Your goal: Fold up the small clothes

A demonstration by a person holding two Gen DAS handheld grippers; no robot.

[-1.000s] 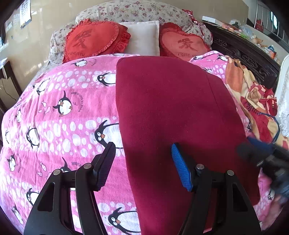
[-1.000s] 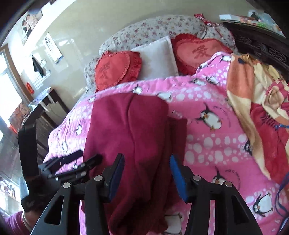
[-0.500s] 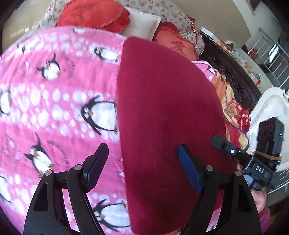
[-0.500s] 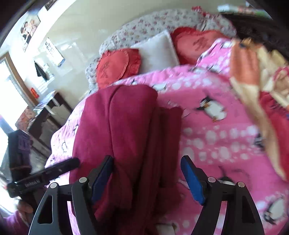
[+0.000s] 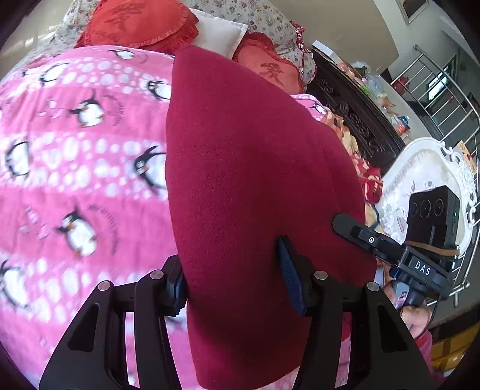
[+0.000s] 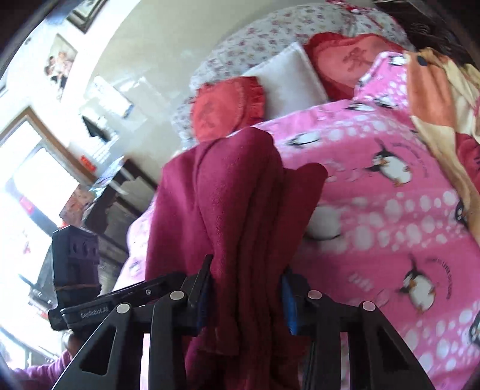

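Note:
A dark red garment (image 5: 246, 156) lies lengthwise on a pink penguin blanket (image 5: 75, 168) over a bed. My left gripper (image 5: 234, 285) straddles its near left edge. The jaws are closing; the cloth between them is still smooth and covers the left pad, so no squeeze shows. In the right wrist view the same garment (image 6: 234, 192) is bunched into folds, and my right gripper (image 6: 246, 294) is closing with both pads pressed on that bunch at the near right edge. Each view shows the other gripper's body, at the right (image 5: 390, 249) and at the left (image 6: 120, 300).
Two red heart cushions (image 5: 138, 27) and a white pillow (image 5: 219, 33) lie at the bed's head. An orange patterned blanket (image 6: 435, 99) is heaped along the right side, beside a dark carved bed frame (image 5: 360, 120). White ornate furniture (image 5: 420, 168) stands further right.
Both grippers widened, then narrowed around the garment's near edge. The right one now has bunched cloth between its pads. The left one tilted and shifted right, and the cloth's edge now covers its left finger.

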